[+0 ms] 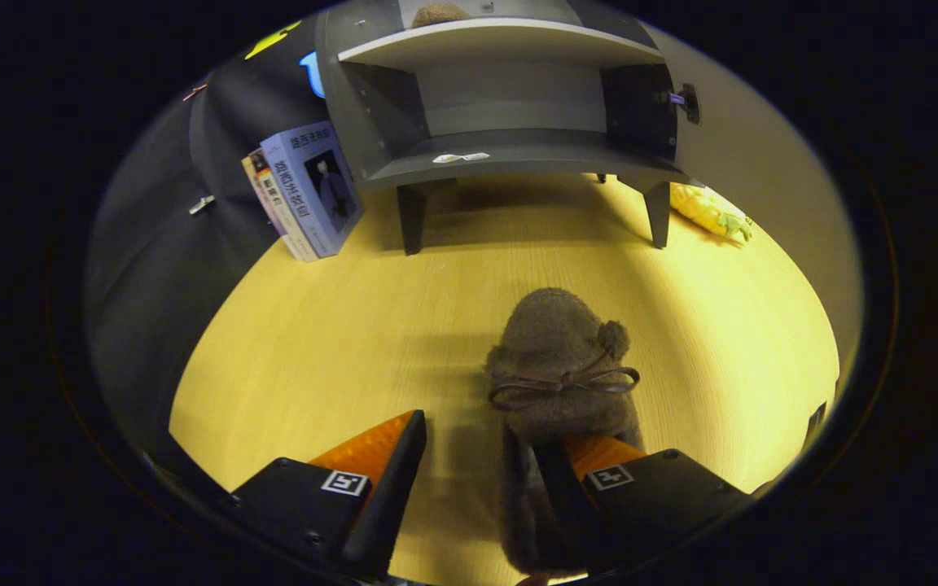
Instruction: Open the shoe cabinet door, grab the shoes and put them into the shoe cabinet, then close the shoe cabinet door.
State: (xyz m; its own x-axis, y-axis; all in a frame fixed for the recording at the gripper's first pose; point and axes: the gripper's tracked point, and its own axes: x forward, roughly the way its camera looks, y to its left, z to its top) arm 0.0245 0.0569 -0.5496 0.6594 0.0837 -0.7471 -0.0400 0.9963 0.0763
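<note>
Cabinet (510,122) open, one slipper on its top, tongs (481,464) apart around shoe (558,366)

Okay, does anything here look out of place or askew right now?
Yes. The fuzzy brown slipper with a cord bow sits off-centre between the open gripper fingers: its heel is against the right finger, with a bare gap to the left one. Also, a yellow-green soft toy lies on the wooden floor beside the open grey shoe cabinet.

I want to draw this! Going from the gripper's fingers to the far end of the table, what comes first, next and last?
Open gripper with one finger inside the shoe → fuzzy brown slipper with a bow → bare yellow wooden table → dark grey shoe cabinet on legs, door open.
</note>
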